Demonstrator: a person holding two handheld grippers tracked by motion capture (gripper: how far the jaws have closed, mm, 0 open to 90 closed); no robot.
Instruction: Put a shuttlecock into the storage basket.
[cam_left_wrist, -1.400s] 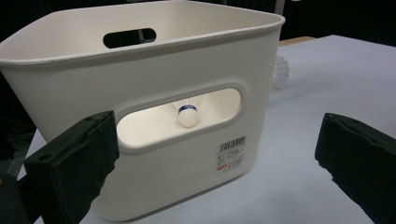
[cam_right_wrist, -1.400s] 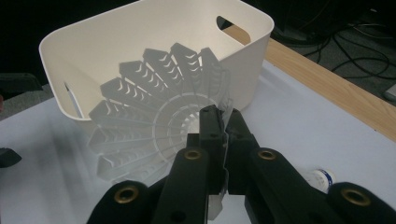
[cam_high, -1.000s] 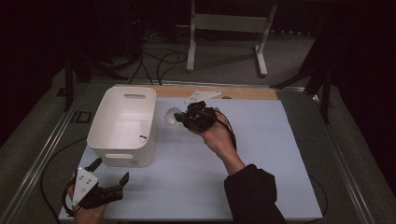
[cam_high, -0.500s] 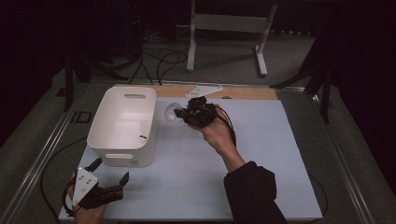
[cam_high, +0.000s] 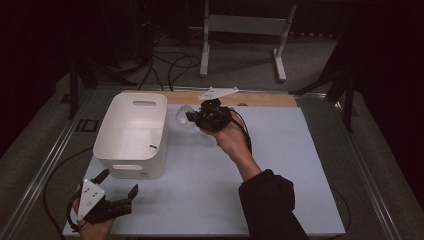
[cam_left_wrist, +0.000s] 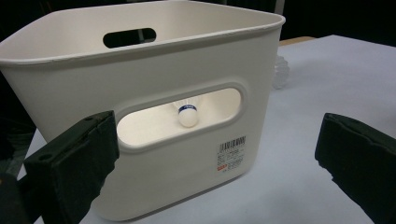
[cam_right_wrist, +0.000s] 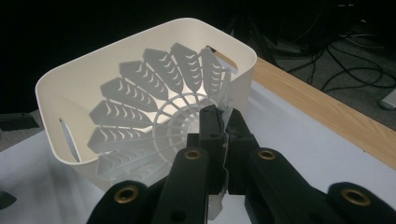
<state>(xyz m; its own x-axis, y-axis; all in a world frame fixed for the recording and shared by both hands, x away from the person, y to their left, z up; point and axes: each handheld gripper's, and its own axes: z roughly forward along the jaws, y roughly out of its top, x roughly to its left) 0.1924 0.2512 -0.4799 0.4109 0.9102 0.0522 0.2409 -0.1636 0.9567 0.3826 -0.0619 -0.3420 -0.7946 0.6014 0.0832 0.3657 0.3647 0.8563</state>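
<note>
Resting low at the near left corner of the table, the left gripper (cam_high: 116, 202) lies idle with its jaws spread wide and nothing between them. Just beyond it stands a white bin (cam_high: 131, 134), open at the top, with slot handles in its walls; through the near slot, in the left gripper view, a shuttlecock with a blue band (cam_left_wrist: 188, 113) shows lying inside on the bin's floor. To the right of the bin, the right gripper (cam_high: 194, 118) is held above the table with its jaws pressed together on the rim of a white plastic shuttlecock (cam_right_wrist: 159, 116). In the right gripper view the feathered skirt fans out in front of the jaws, its long axis pointing towards the bin's opening. So the bin lies just to the left of the held shuttlecock, very near but with a small gap, and the right hand is far closer to it than the left. The table (cam_high: 300, 180) has a pale blue-white top with a wooden strip (cam_high: 270, 99) along its far edge. Beyond it, the room is dark, with a grey floor, loose cables (cam_high: 175, 65) and a white metal stand (cam_high: 245, 30).
</note>
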